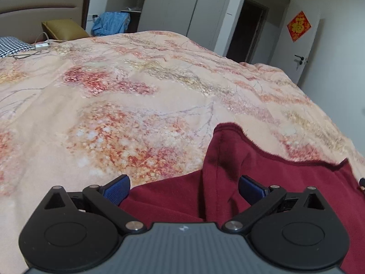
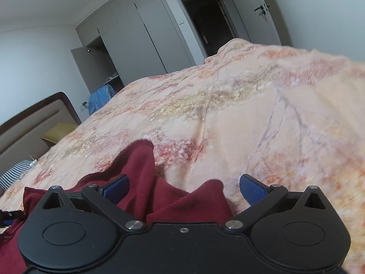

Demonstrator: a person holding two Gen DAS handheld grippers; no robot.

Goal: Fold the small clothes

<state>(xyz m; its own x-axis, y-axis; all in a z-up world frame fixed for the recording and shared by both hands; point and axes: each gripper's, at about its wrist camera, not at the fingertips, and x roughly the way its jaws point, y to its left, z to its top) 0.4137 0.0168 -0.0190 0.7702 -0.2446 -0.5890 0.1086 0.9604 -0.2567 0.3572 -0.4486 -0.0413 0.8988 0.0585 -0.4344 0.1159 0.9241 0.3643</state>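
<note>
Your left gripper [image 1: 183, 188]: wide open, red cloth [image 1: 262, 182] bunched between its fingers, low centre.
Your right gripper [image 2: 183, 188]: wide open over the same cloth's folds.

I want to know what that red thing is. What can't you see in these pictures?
- Dark red fleece garment: left wrist view, lower part hidden behind the open left gripper; its kind is unclear.
- Same garment, right wrist view: the open right gripper covers its near part.
- Red door decoration: too small to read.

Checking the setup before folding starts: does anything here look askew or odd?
The dark red fleece garment lies bunched in ridges on the floral peach bedspread, not flat. Both grippers, left and right, are open over it. Nothing looks damaged.
</note>
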